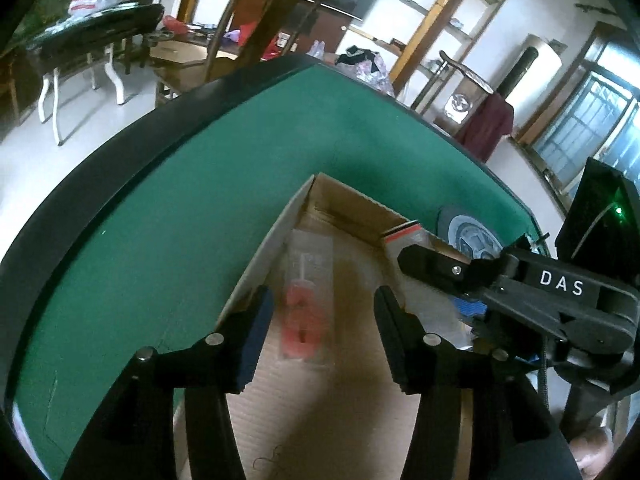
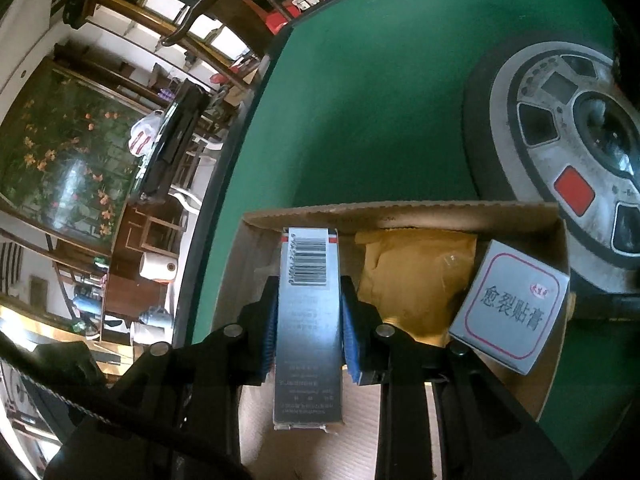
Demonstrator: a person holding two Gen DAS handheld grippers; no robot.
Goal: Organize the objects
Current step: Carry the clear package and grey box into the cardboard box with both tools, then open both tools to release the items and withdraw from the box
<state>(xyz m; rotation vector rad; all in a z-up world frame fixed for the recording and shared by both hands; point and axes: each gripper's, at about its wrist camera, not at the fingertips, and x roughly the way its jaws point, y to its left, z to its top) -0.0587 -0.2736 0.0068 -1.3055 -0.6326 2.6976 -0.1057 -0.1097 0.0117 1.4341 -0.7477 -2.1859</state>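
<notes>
An open cardboard box (image 1: 280, 236) (image 2: 404, 210) sits on the green table. My left gripper (image 1: 320, 312) is open above the box, over a clear packet with a red item (image 1: 306, 312) lying on its floor. My right gripper (image 2: 308, 320) is shut on a long silver carton with a barcode (image 2: 310, 308) and holds it inside the box; that gripper also shows in the left wrist view (image 1: 432, 260) with the carton's end (image 1: 402, 234). A yellow padded envelope (image 2: 416, 272) and a small silver box with Chinese print (image 2: 512, 308) lie in the cardboard box.
The green table (image 1: 200, 184) has a raised black rim (image 1: 120, 164). A round grey control hub (image 2: 568, 140) sits in the felt just beyond the box. Chairs, another table (image 1: 96, 32) and shelves stand in the room beyond.
</notes>
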